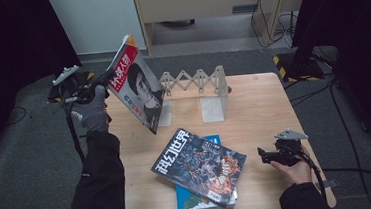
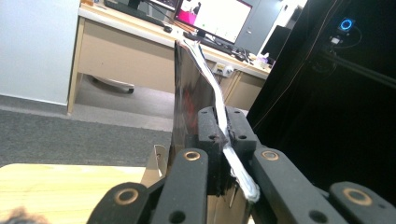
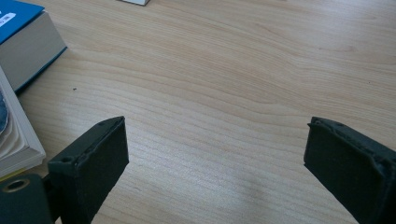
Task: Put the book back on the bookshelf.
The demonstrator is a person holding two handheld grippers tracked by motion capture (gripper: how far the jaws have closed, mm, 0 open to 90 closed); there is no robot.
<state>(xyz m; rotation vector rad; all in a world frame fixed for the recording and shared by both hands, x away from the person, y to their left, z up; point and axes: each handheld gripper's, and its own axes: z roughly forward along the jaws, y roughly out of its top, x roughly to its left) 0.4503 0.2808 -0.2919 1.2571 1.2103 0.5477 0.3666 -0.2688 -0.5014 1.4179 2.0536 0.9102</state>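
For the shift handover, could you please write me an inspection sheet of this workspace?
Surface: wooden table, bare at right.
Job's things: magazine lifted, tilted, near the folding book rack.
Clutter: second magazine lies on a blue book.
Grippers: left gripper shut on the magazine's edge; right gripper open, low over the table, holding nothing.
Cables: several on the floor behind and right.
Surroundings: grey carpet, desk, dark curtains.

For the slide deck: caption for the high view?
Left hand-held gripper lifts a magazine beside the expandable bookstand; right hand-held gripper rests open.
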